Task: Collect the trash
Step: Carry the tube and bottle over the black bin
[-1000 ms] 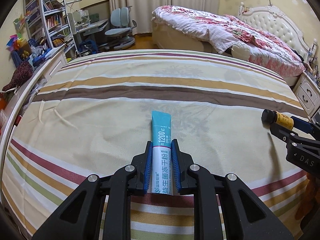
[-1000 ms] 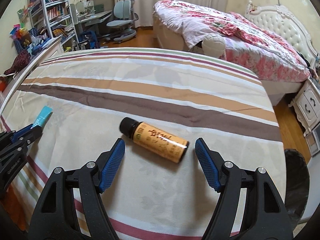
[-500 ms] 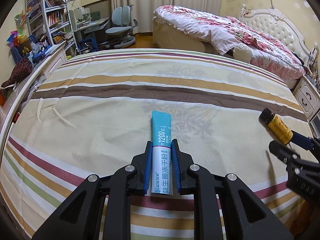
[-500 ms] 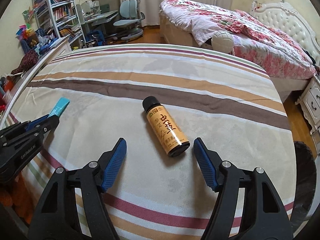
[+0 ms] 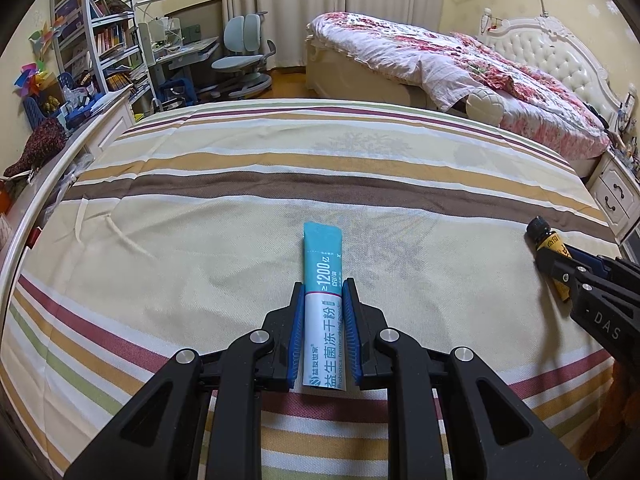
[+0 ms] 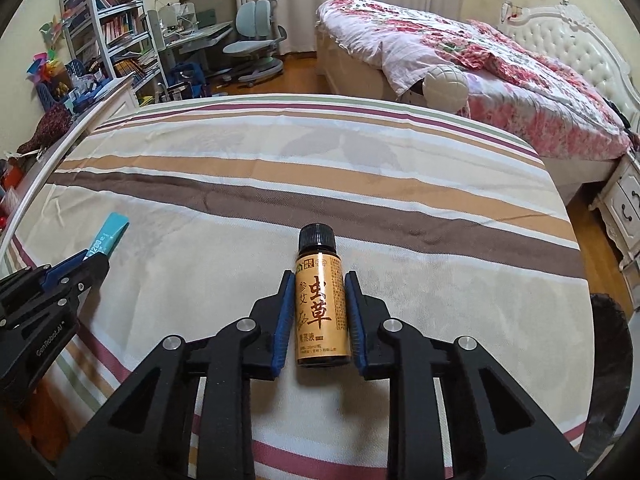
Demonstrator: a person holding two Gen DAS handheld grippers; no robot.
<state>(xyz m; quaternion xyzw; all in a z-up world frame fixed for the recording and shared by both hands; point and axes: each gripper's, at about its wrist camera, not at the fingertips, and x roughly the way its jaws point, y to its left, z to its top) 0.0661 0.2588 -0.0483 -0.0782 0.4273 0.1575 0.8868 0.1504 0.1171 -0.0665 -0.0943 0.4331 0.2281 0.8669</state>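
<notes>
A teal and white powder sachet lies lengthwise between the blue pads of my left gripper, which is shut on it over the striped bedspread. In the right wrist view a small orange bottle with a black cap points away from me. My right gripper is closing, its pads pressing both sides of the bottle. The bottle and the right gripper show at the right edge of the left wrist view. The sachet shows at the left of the right wrist view.
A black-lined trash bin stands off the bed's right edge. A white rail runs along the left side. Beyond are a second bed with a floral quilt, a white nightstand, a desk chair and bookshelves.
The right gripper's jaws have come together around the bottle, which has turned from lying crosswise to pointing away from me. The left gripper keeps its hold on the sachet without moving.
</notes>
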